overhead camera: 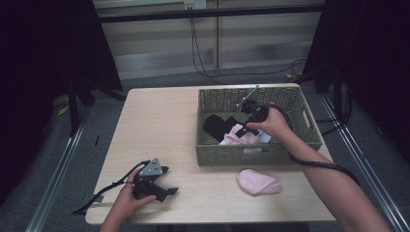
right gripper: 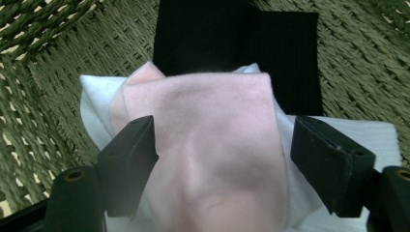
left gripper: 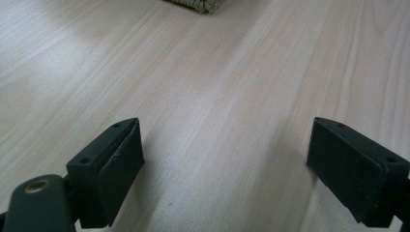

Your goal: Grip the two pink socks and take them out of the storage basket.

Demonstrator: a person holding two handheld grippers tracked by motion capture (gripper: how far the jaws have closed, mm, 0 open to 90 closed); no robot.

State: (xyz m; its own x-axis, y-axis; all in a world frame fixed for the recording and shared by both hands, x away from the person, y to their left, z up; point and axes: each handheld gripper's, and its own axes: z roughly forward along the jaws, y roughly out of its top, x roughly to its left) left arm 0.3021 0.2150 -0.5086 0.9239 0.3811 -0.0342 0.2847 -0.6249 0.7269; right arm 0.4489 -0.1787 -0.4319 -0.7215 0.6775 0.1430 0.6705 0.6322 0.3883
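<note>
The right gripper hung spread over a pink cloth inside the woven basket, hemmed by its walls. The left gripper, likewise spread, rested on open table near the front edge.

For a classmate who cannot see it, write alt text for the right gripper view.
The right gripper hangs with its two black jaws open on either side of a pink cloth inside a green woven basket. The pink cloth lies on white cloth, with black cloth beyond it.
</note>
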